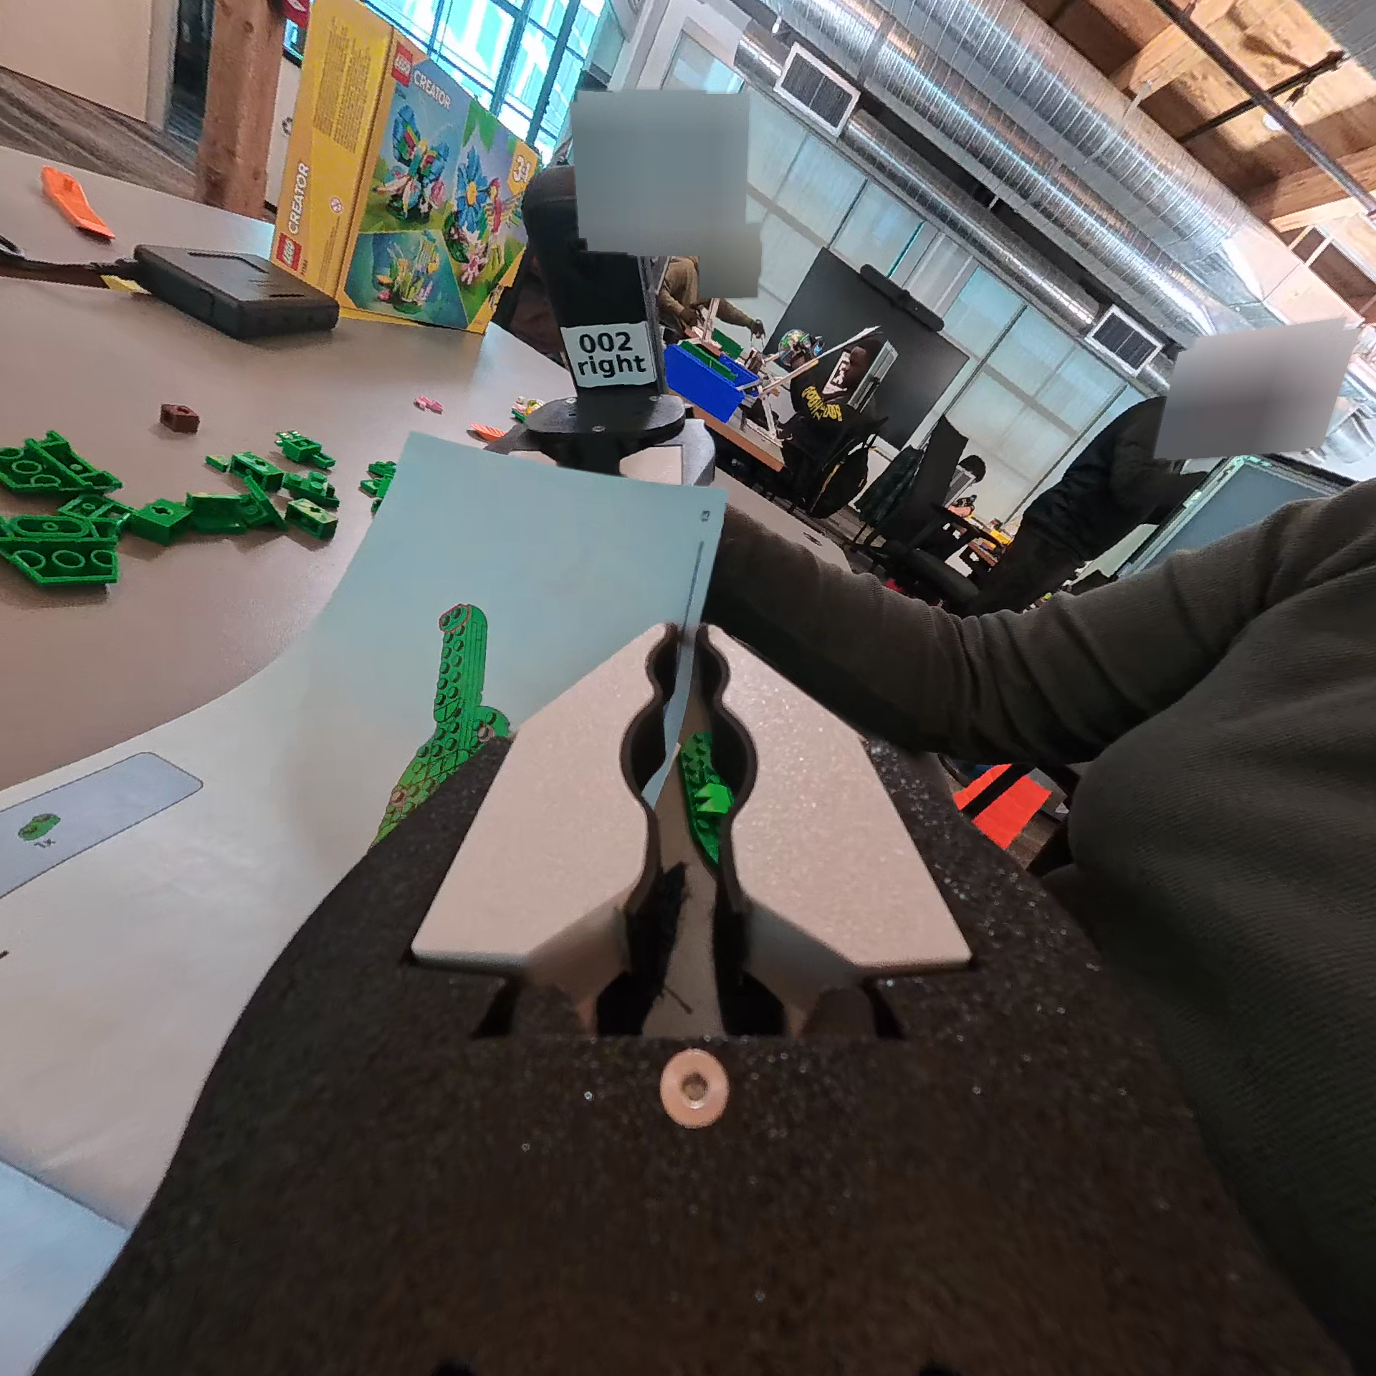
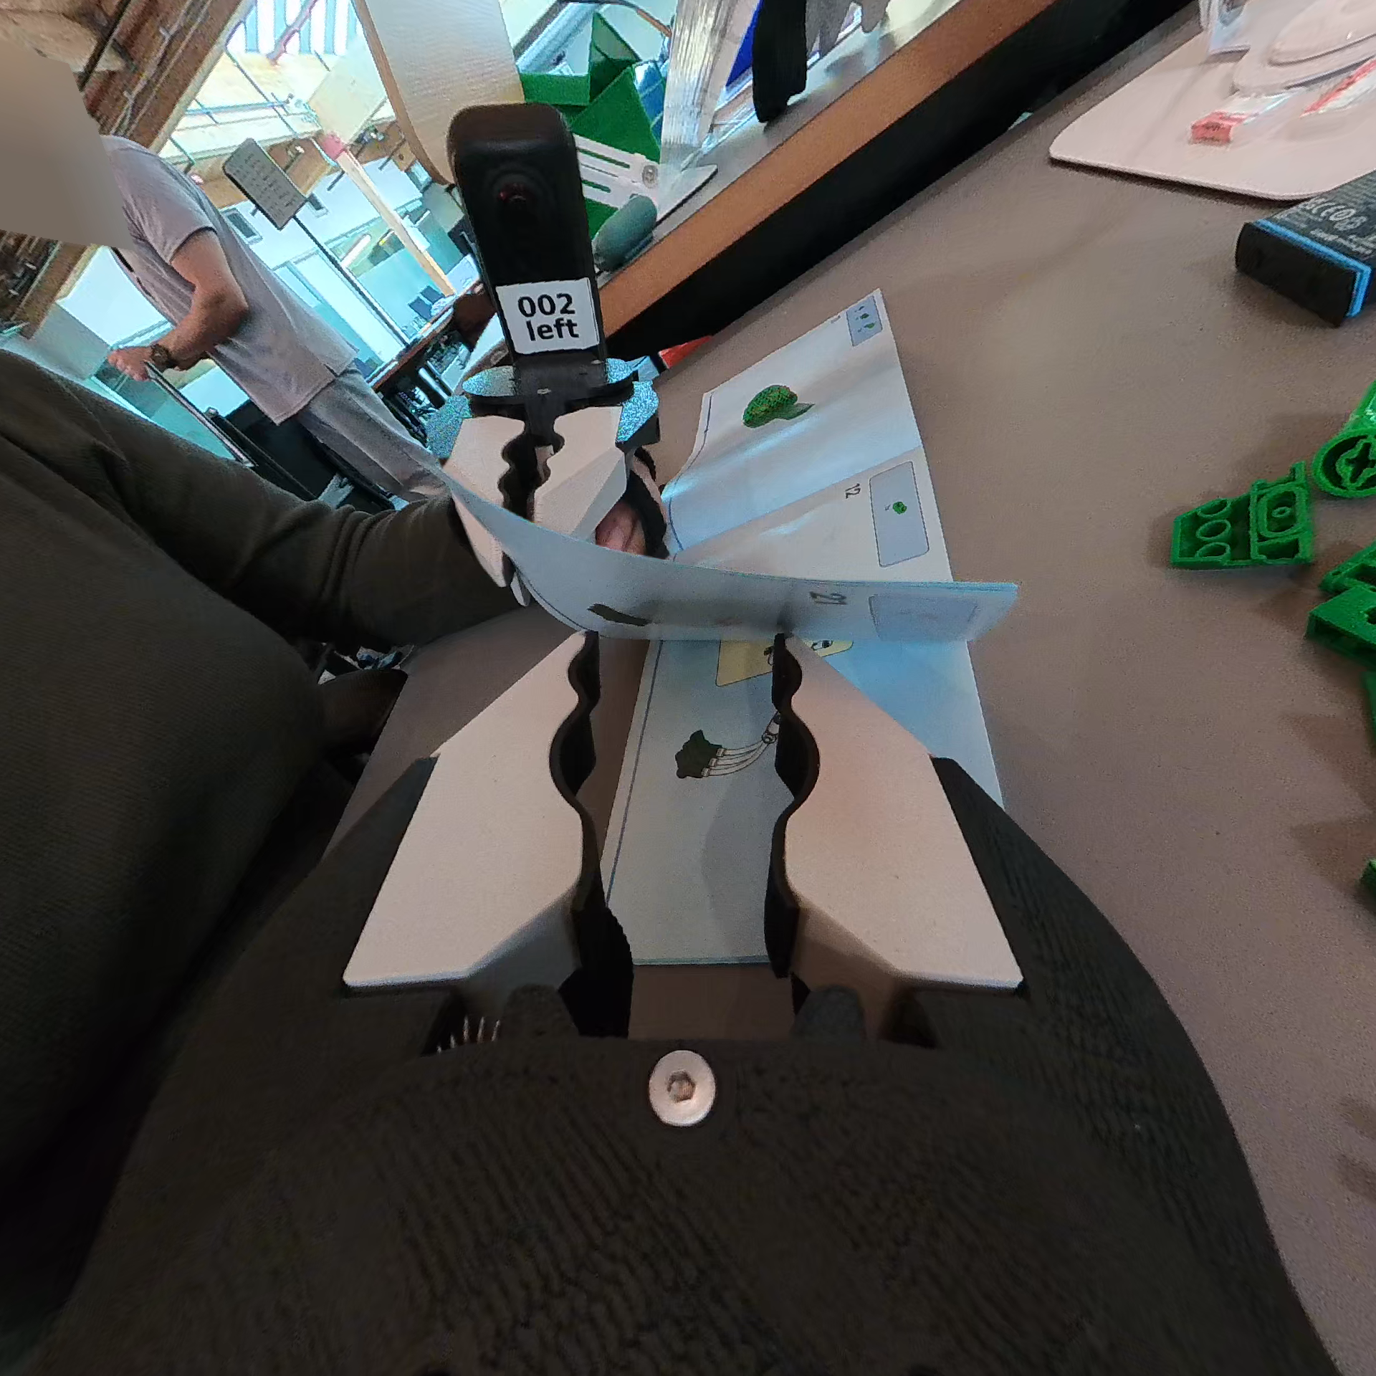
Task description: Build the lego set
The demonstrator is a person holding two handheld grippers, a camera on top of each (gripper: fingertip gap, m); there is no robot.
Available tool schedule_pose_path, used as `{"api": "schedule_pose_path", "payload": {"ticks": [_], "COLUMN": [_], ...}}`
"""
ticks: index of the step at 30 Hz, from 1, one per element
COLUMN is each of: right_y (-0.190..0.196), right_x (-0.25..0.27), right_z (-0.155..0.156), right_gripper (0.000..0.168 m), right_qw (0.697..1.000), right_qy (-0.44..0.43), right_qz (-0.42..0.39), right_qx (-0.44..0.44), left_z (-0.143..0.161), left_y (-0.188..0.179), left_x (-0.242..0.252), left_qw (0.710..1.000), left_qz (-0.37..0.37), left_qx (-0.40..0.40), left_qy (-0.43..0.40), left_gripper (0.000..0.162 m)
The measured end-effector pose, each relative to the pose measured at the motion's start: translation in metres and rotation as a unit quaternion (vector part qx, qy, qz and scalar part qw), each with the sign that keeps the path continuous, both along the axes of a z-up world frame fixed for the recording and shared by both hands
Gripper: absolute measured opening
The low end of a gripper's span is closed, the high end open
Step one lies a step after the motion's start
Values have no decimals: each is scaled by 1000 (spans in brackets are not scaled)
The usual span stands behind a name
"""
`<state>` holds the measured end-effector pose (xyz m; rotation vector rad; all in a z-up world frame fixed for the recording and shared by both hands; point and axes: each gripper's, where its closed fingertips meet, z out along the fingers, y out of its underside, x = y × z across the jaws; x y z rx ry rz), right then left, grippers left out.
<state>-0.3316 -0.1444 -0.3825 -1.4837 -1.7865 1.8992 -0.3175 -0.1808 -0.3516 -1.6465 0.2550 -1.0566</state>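
On the bench: a page of the instruction booklet is being turned; no bricks are in either gripper.

Far left, bench (image 1: 223, 633): grey top, carrying loose green Lego pieces (image 1: 160, 495) in a scatter, well apart from the booklet, and 1 brown brick (image 1: 179, 418) beyond them.

Back left: yellow Lego box (image 1: 387, 186) standing upright, a black case (image 1: 238, 287) lying just in front of it, an orange brick separator (image 1: 74, 201) further off.

Centre, instruction booklet (image 2: 811, 476): lying open on the bench, pale blue pages with printed green build steps.

Centre, lifted page (image 1: 536, 566): raised and bowed over the open spread, its edge caught by the left gripper.

Left gripper (image 1: 681, 648): pressed together on the edge of the lifted page; in the right wrist view the page curves away from it toward the spine.

Right gripper (image 2: 681, 648): spread, nothing between its fingers, hovering low over the booklet's near page, just under the arch of the lifted page.

Right of the booklet: more green Lego pieces (image 2: 1243, 521) near the bench edge of the view, a black and blue box (image 2: 1310, 257) behind them.

Step in hand: judged to be turning to the next build step.

Doing it well: carry the pinched edge in an arc over the spine rather than pulling outward, so the paper does not tear or crease; the right gripper could pin the flat page to stop the booklet sliding.

Risk: pinching 2 sheets at once and skipping a step.
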Motion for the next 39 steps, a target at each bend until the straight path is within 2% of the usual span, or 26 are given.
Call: {"api": "schedule_pose_path", "payload": {"ticks": [39], "right_y": [-1], "right_x": [1], "right_z": [0], "right_gripper": [46], "right_qw": [1000], "right_qy": [-4], "right_qz": [7], "right_qx": [-5], "left_z": [2], "left_y": [-11], "left_x": [12], "left_qw": [998], "left_qz": [-59], "left_qx": [-9], "left_qy": [-29], "left_gripper": [0]}}
